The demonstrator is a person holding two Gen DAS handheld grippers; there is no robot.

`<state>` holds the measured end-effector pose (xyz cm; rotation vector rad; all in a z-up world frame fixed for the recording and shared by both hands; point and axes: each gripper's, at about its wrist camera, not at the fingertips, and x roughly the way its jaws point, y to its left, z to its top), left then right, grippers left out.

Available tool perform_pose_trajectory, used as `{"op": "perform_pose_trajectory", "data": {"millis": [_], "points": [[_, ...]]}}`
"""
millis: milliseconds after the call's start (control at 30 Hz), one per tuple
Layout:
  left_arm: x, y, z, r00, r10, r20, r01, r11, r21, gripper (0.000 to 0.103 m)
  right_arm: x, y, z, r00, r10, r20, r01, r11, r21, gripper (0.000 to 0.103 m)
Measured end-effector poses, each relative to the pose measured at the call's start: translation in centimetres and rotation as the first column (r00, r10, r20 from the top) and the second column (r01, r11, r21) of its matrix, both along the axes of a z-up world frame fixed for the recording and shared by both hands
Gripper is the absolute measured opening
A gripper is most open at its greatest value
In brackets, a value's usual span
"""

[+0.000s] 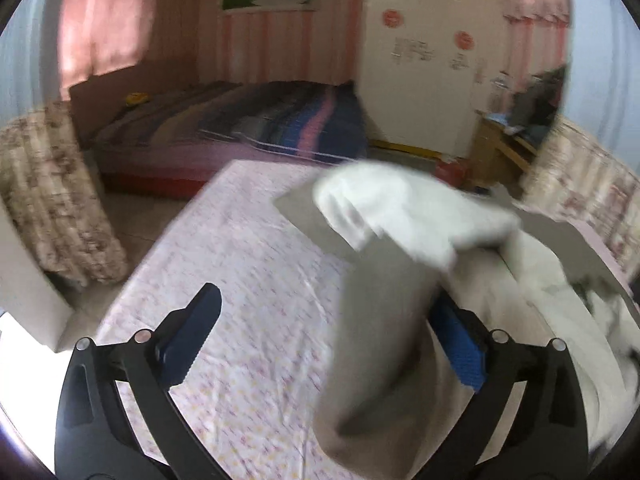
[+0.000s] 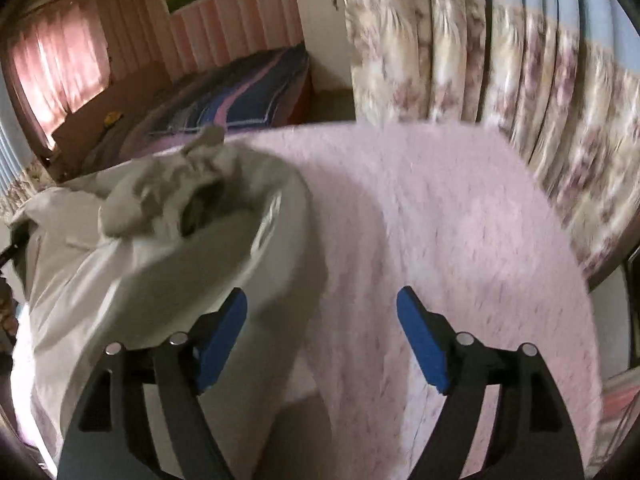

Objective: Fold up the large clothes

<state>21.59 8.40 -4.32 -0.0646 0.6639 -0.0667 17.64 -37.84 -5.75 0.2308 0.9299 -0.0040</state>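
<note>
A: How are the tabletop (image 1: pixel 248 280) edges and the free room seen?

B: In the left wrist view the far edge and left edge are seen, and the left half of the pink flowered cloth is bare. In the right wrist view the right part, up to the curtain (image 2: pixel 500 80), is bare too.

A: Where is the white garment (image 1: pixel 420 216) found?

B: It is heaped between the two tongs, blurred. A long fold is seen hanging near the camera, its long axis running towards the far right.

A: How are the tongs held?

B: The left tongs (image 1: pixel 332 332) are spread wide; the fold is seen between them, not pinched. The right tongs (image 2: pixel 322 344) are open as well, with the garment (image 2: pixel 120 248) beside the left finger (image 2: pixel 220 344).
</note>
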Motion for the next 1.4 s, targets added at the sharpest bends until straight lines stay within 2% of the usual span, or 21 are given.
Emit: {"op": "perform_pose_trajectory", "data": {"millis": [133, 200, 267, 300, 333, 400, 467, 567, 633, 700, 767, 800, 933, 967, 1000, 1067, 1100, 1167, 1200, 1233, 1400], "points": [[-0.3, -1.4, -1.7, 0.997, -0.08, -0.015, 0.08, 0.996, 0.041, 0.1, 0.8, 0.2, -2.1, 0.999, 0.022, -0.037, -0.018, 0.996, 0.087, 0.078], [0.1, -1.7, -2.1, 0.996, -0.091, -0.014, 0.091, 0.996, 0.008, 0.1, 1.2, 0.9, -2.8, 0.998, 0.055, -0.039, -0.049, 0.988, 0.146, 0.078], [0.8, -1.7, -2.6, 0.996, -0.091, -0.021, 0.09, 0.995, -0.039, 0.1, 1.4, 1.9, -3.3, 0.994, 0.104, -0.042, -0.094, 0.976, 0.195, 0.062], [0.9, -1.7, -2.9, 0.995, -0.093, -0.026, 0.091, 0.994, -0.062, 0.099, 1.6, 2.7, -3.4, 0.991, 0.131, -0.04, -0.122, 0.976, 0.183, 0.037], [1.2, -2.0, -3.1, 0.995, -0.096, -0.031, 0.094, 0.993, -0.078, 0.093, 1.7, 3.6, -3.3, 0.988, 0.152, -0.035, -0.145, 0.98, 0.139, 0.01], [1.7, -2.8, -3.7, 0.988, -0.147, -0.045, 0.142, 0.985, -0.101, 0.063, 2.0, 4.3, -2.5, 0.988, 0.156, -0.009, -0.156, 0.987, 0.05, 0.003], [2.1, -4.2, -3.5, 0.979, -0.2, -0.044, 0.198, 0.978, -0.061, 0.014, 2.1, 4.1, -0.9, 0.989, 0.139, 0.044, -0.138, 0.99, -0.022, 0.001], [2.6, -6.5, -1.9, 0.975, -0.224, 0.005, 0.224, 0.975, 0.011, 0.005, 2.7, 3.1, 2.8, 0.986, 0.09, 0.142, -0.058, 0.976, -0.211, 0.001], [3.3, -7.0, -0.5, 0.974, -0.226, 0.034, 0.226, 0.974, 0.002, 0.004, 3.5, 1.7, 5.8, 0.977, 0.054, 0.207, 0.02, 0.941, -0.337, 0.001], [4.4, -7.7, 1.0, 0.973, -0.221, 0.065, 0.221, 0.975, -0.004, 0.004, 4.9, -0.1, 7.9, 0.97, 0.044, 0.239, 0.054, 0.919, -0.39, 0.001], [5.6, -8.8, 2.0, 0.97, -0.229, 0.083, 0.229, 0.973, 0.008, 0.004, 6.6, -0.7, 8.3, 0.968, 0.057, 0.243, 0.077, 0.856, -0.511, 0.001], [6.5, -9.6, 2.3, 0.969, -0.231, 0.089, 0.229, 0.973, 0.032, 0.005, 7.8, -1.2, 7.9, 0.971, 0.055, 0.234, 0.096, 0.806, -0.584, 0.001], [10.2, -11.3, 1.1, 0.98, -0.199, 0.028, 0.198, 0.98, 0.036, 0.013, 11.6, -3.9, 5.1, 0.983, 0.0, 0.181, 0.119, 0.753, -0.647, 0.001], [11.3, -11.8, 0.2, 0.981, -0.193, -0.003, 0.193, 0.98, 0.042, 0.016, 12.7, -4.6, 3.4, 0.991, -0.012, 0.131, 0.097, 0.74, -0.666, 0.001], [11.9, -12.2, -0.6, 0.981, -0.19, -0.028, 0.192, 0.98, 0.057, 0.017, 13.5, -5.0, 2.1, 0.996, -0.021, 0.085, 0.072, 0.74, -0.669, 0.002], [12.4, -12.8, -1.7, 0.981, -0.18, -0.074, 0.186, 0.978, 0.096, 0.034, 14.4, -5.6, -1.0, 1.0, -0.027, -0.015, 0.011, 0.756, -0.655, 0.004], [12.2, -12.7, -2.1, 0.981, -0.178, -0.076, 0.185, 0.977, 0.106, 0.042, 14.3, -5.5, -1.8, 0.999, -0.029, -0.04, -0.004, 0.758, -0.652, 0.012], [11.3, -12.1, -2.4, 0.978, -0.191, -0.086, 0.199, 0.974, 0.111, 0.073, 13.1, -5.2, -2.1, 0.999, -0.047, -0.021, 0.022, 0.752, -0.659, 0.044], [10.7, -11.7, -2.3, 0.977, -0.196, -0.087, 0.205, 0.972, 0.112, 0.078, 11.9, -5.0, -1.4, 0.999, -0.05, 0.013, 0.046, 0.763, -0.644, 0.066], [9.9, -11.3, -2.3, 0.975, -0.208, -0.084, 0.216, 0.97, 0.112, 0.084, 10.9, -4.9, -0.6, 0.998, -0.054, 0.033, 0.063, 0.779, -0.624, 0.073], [4.2, -8.1, -1.5, 0.977, -0.21, -0.037, 0.213, 0.968, 0.133, 0.096, 3.5, -3.3, 4.7, 0.984, -0.093, 0.153, 0.156, 0.867, -0.473, 0.077]]}}
